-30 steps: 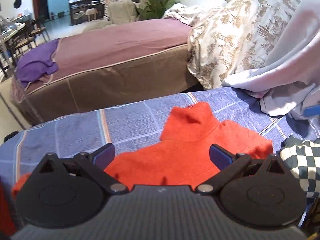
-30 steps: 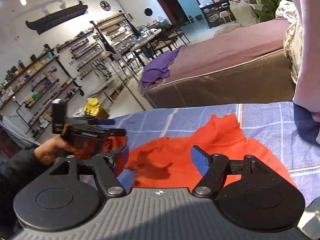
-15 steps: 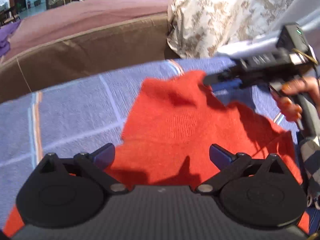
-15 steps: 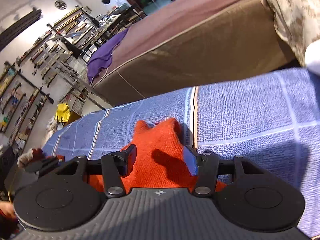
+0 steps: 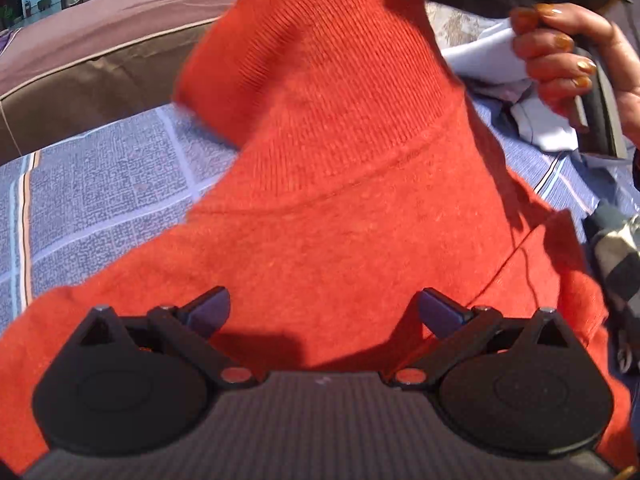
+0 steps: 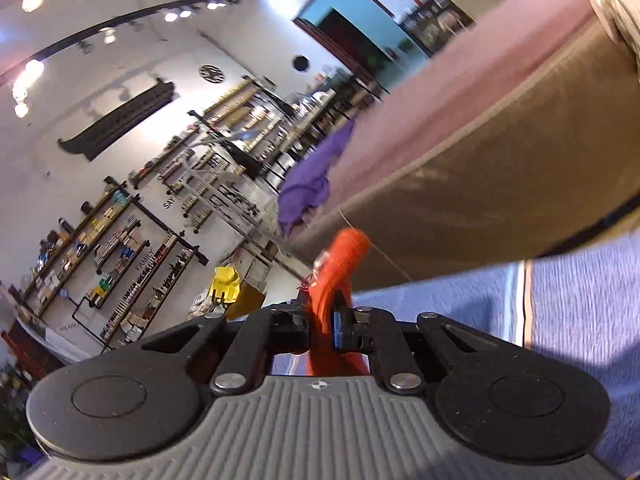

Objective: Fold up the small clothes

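Observation:
A small orange knit sweater [image 5: 340, 208] with a ribbed turtleneck collar lies on a blue checked cloth [image 5: 100, 184]. Its collar end is lifted into the air. My right gripper [image 6: 326, 320] is shut on the sweater's collar [image 6: 340, 264], and the fabric sticks up between the pads. In the left wrist view the right gripper's body and the hand holding it show at the top right, above the raised collar. My left gripper [image 5: 322, 306] is open and hovers low over the sweater's body, holding nothing.
A black-and-white checked garment [image 5: 616, 256] lies at the right edge. Pale lilac fabric [image 5: 532, 120] is heaped behind the right hand. A brown bed with a mauve cover [image 5: 100, 48] stands beyond the blue cloth. A purple cloth [image 6: 308, 184] lies on that bed's far end.
My right gripper has shut on the sweater's collar and lifted it up off the cloth. My left gripper has moved closer in over the sweater's body and stays open.

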`<control>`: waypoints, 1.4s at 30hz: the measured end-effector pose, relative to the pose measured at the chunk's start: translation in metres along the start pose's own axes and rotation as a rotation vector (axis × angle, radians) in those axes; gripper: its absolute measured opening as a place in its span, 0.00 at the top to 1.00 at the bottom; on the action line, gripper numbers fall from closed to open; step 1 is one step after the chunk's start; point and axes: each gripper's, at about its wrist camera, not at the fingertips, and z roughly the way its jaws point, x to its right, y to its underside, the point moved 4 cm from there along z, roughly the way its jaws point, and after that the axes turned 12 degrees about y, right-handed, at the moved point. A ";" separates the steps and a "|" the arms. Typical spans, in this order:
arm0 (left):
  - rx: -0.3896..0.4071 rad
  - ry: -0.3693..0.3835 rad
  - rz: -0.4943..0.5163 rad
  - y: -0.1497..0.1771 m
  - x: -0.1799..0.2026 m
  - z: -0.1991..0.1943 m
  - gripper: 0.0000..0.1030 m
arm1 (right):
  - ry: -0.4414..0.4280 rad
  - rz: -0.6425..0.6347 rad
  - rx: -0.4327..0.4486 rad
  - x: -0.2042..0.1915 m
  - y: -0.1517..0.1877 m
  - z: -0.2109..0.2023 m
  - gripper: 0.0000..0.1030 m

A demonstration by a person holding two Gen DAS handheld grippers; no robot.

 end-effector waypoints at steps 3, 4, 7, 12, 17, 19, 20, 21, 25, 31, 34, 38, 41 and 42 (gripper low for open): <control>0.037 -0.034 -0.013 -0.009 0.000 0.002 0.00 | 0.003 -0.113 -0.028 -0.018 0.001 -0.018 0.83; 0.037 -0.093 -0.039 -0.011 -0.005 0.004 0.00 | 0.000 -0.145 -0.044 -0.025 0.007 -0.026 0.83; -0.020 -0.302 -0.171 -0.015 -0.036 0.014 0.00 | -0.054 -0.325 -0.148 -0.034 0.039 -0.043 0.82; -0.016 -0.340 -0.187 -0.015 -0.053 0.014 0.01 | -0.083 -0.485 -0.396 -0.034 0.109 -0.038 0.82; 0.040 -0.508 -0.123 -0.017 -0.048 -0.011 0.00 | -0.045 -0.621 -0.578 -0.034 0.165 -0.041 0.83; 0.086 -0.528 -0.184 -0.020 -0.062 -0.027 0.00 | -0.058 -0.688 -0.626 -0.038 0.184 -0.047 0.83; 0.088 -0.508 -0.218 -0.021 -0.070 -0.034 0.00 | -0.068 -0.699 -0.635 -0.040 0.186 -0.050 0.83; 0.082 -0.493 -0.248 -0.020 -0.075 -0.040 0.00 | -0.078 -0.662 -0.607 -0.043 0.178 -0.052 0.83; 0.070 -0.446 -0.257 -0.001 -0.073 -0.067 0.00 | -0.054 -0.388 -0.366 -0.028 0.116 -0.064 0.51; 0.056 -0.403 -0.155 0.053 -0.023 -0.087 0.00 | 0.301 0.049 -0.306 0.052 0.075 -0.034 0.37; 0.067 -0.438 -0.102 0.079 0.004 -0.096 0.00 | 0.393 0.107 -0.329 0.071 0.083 -0.008 0.46; 0.081 -0.420 -0.142 0.109 0.026 -0.108 0.00 | 0.325 0.145 -0.194 0.053 0.075 -0.006 0.85; 0.122 -0.449 -0.196 0.125 0.032 -0.123 0.00 | 0.204 0.094 -0.136 0.009 0.072 0.002 0.86; 0.137 -0.456 -0.219 0.129 0.035 -0.127 0.00 | 0.157 0.062 -0.131 -0.005 0.073 0.004 0.86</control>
